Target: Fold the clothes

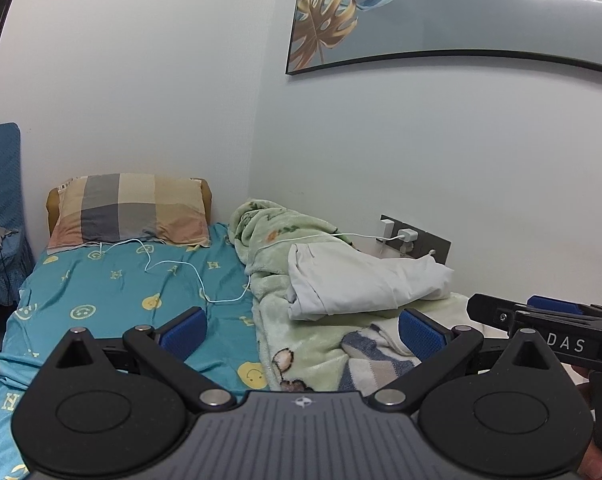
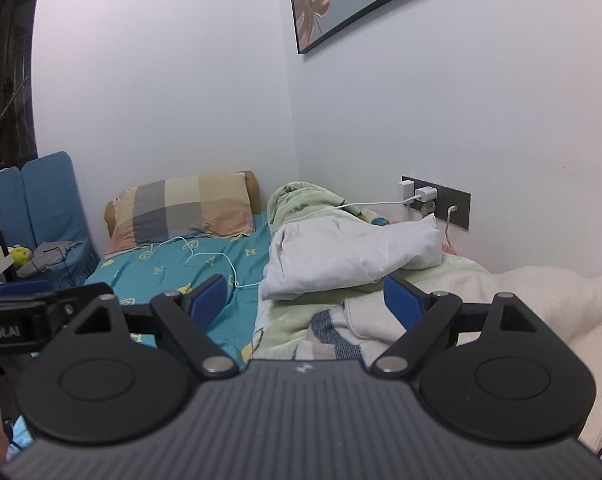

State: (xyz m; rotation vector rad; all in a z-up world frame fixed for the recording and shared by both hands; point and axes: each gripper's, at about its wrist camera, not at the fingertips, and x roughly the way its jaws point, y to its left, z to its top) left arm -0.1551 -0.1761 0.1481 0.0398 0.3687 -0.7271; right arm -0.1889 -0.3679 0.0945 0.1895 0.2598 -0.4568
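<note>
While both grippers hover empty with jaws spread wide, the white garment (image 2: 349, 256) lies ahead on the green blanket (image 1: 321, 360) — long axis left to right, nearer the right gripper (image 2: 313, 300) than the left gripper (image 1: 301, 334).

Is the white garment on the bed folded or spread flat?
Neither: the white garment lies loosely bunched on the green blanket, with uneven creases.

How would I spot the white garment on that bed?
Find the bed with the teal smiley sheet, then the fluffy green blanket against the wall. The white garment lies bunched on it, below the wall chargers: the only plain, smooth, unpatterned cloth there.
</note>
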